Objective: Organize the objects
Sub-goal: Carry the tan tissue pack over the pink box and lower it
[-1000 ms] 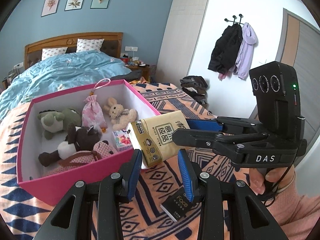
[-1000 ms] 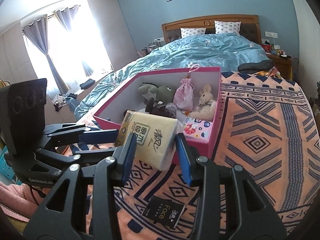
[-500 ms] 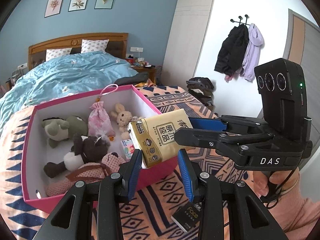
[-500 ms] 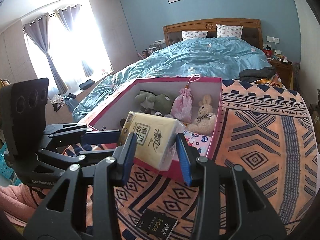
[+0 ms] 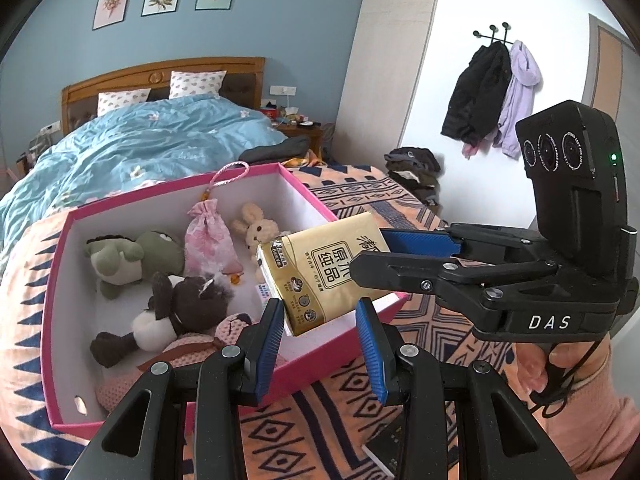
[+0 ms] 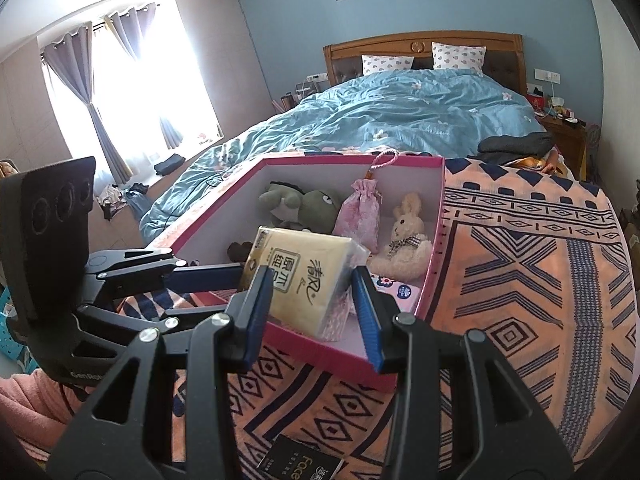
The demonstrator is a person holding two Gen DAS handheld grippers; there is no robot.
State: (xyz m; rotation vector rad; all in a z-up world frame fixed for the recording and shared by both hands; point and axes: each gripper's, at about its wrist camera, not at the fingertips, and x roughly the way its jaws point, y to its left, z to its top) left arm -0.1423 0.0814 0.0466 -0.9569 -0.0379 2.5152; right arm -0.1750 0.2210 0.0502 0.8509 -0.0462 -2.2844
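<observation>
A yellow tissue pack [image 5: 320, 276] hangs in the air over the near right corner of a pink box [image 5: 60, 360]. Both grippers are shut on it. My left gripper [image 5: 318, 340] pinches its lower end; my right gripper [image 5: 380, 256] comes in from the right and clamps its far end. In the right wrist view the tissue pack [image 6: 300, 280] sits between my right gripper's [image 6: 314, 312] blue pads, with my left gripper [image 6: 224, 276] at its left. The pink box [image 6: 436, 240] holds several plush toys and a pink pouch [image 6: 360, 216].
The box stands on a patterned orange and navy blanket [image 6: 540, 280]. A black "Face" packet [image 6: 300, 462] lies on the blanket near me. A bed with a blue duvet [image 6: 400, 120] is behind. Coats [image 5: 492, 92] hang on the right wall.
Both grippers have carried the tissue pack forward and up, from beside the box's near edge to above its near right corner. The black packet has slipped towards the lower frame edge.
</observation>
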